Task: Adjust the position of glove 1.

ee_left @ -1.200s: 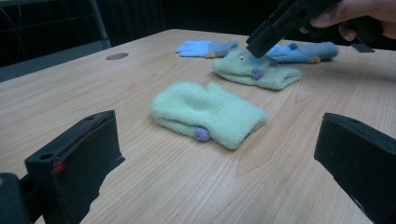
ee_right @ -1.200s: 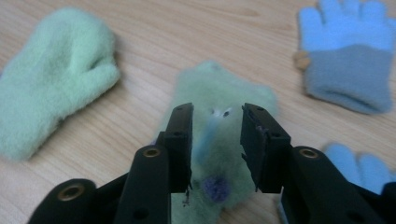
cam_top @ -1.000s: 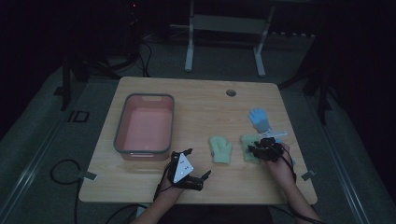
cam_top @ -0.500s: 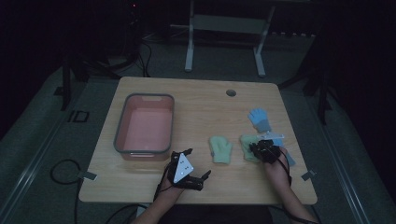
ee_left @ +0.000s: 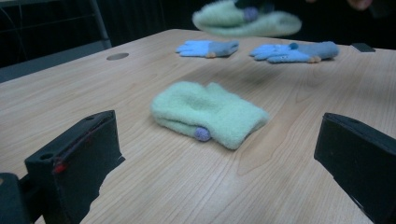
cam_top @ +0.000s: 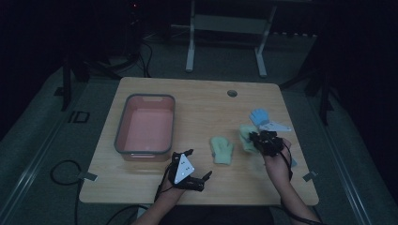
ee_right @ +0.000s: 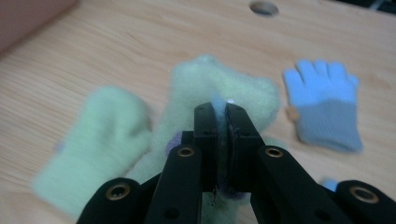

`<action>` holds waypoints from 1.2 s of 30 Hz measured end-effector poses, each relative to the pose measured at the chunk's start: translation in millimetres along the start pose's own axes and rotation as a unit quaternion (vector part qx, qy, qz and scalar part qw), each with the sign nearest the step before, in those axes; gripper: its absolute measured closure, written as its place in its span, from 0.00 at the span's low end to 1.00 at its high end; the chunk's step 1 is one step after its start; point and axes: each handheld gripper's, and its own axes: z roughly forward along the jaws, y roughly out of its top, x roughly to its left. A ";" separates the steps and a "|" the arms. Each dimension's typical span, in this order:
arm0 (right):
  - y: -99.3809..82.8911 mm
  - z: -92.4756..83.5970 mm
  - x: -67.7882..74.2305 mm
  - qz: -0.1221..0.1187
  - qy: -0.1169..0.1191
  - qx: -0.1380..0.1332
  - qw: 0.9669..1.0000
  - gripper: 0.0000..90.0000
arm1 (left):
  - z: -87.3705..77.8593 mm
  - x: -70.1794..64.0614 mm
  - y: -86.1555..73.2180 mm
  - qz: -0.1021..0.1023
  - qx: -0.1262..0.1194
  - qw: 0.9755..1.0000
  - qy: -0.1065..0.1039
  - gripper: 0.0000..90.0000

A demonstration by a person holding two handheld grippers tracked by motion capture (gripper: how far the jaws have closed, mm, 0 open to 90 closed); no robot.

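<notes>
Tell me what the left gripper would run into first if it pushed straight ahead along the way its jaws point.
Most likely the green mitten lying on the table: it sits centred ahead of the open left gripper, with bare wood before it. The two blue gloves lie farther back. Depth is hard to judge.

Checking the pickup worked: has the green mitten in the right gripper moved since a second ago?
Yes. The held green mitten is lifted off the table, nearer the blue glove.

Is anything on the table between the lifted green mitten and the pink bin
One thing: the second fuzzy green mitten lies flat on the wood between the raised fuzzy green mitten, pinched in the right tool, and the pink plastic bin.
</notes>
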 end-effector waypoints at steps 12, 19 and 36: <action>15.1 12.3 56.4 0.002 0.030 -0.001 1.000 0.94 | -0.2 -0.3 -0.1 0.001 -0.002 1.000 0.000 0.00; 6.5 25.9 72.8 -0.002 0.041 0.016 0.999 0.94 | -0.1 -0.4 0.0 0.003 -0.001 1.000 -0.002 0.00; -21.7 55.0 80.3 -0.007 0.050 0.061 0.997 0.90 | 1.1 -3.1 0.6 0.015 0.006 1.000 -0.001 0.00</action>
